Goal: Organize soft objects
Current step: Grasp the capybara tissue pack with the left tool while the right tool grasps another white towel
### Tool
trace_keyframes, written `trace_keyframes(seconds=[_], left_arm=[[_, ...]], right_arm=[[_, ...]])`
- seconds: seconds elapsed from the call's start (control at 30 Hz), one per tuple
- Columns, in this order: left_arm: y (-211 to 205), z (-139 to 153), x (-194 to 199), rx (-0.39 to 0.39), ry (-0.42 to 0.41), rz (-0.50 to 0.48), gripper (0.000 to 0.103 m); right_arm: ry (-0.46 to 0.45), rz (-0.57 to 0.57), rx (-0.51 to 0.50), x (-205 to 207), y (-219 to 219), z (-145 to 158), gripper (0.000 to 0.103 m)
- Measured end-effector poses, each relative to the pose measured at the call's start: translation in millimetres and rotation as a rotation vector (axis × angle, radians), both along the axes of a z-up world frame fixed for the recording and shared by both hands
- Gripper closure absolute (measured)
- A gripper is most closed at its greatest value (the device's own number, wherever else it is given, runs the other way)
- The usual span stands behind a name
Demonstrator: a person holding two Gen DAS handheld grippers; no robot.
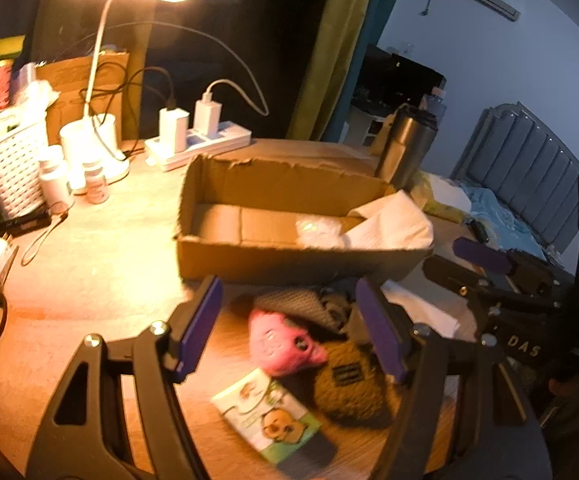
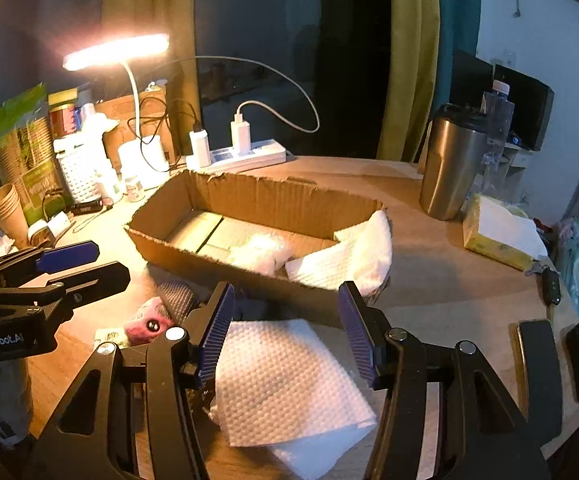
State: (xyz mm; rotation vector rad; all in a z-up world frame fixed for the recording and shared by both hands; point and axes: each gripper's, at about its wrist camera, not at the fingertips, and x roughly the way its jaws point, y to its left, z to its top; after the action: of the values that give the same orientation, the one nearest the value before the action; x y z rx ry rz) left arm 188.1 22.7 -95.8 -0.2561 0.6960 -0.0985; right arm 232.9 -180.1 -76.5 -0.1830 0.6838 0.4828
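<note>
Before my left gripper, on the wooden table, lies a small heap of soft things: a pink plush toy, a brown fuzzy toy touching it on the right, and a grey knitted cloth just behind them. My left fingers stand spread wide with nothing between them, and the pink toy and the cloth show in the gap. A tissue packet with a cartoon bear lies nearer to me than the toys.

My right gripper hangs over a folded white paper towel that lies flat on the table; its fingers are also spread apart and grip nothing, one to each side of the towel.

Behind both stands an open cardboard box. Inside it, at the right end, a white cloth leans up over the wall, and a small clear plastic bag lies just beside it on the floor of the box.

Farther back a lit desk lamp shines over a white power strip, and a steel tumbler stands to the right of the box.
</note>
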Motion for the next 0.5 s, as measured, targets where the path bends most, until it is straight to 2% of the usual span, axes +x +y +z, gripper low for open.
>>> trace_keyframes(seconds=[0.17,0.3,0.5], left_arm=[[11,-15,-8,0.010,0.037,0.029,0.032],[17,-26,-13,0.017,0.066,0.051,0.032],[13,-37,-16,0.027,0.096,0.058,0.032]], right_arm=[[0.017,0.008,-0.006,-4,0,-7,0.046],[0.034,0.006,0.001,-4,-4,-13,0.038],[0.064,0.003,-0.003,-5,-9,-27,0.037]])
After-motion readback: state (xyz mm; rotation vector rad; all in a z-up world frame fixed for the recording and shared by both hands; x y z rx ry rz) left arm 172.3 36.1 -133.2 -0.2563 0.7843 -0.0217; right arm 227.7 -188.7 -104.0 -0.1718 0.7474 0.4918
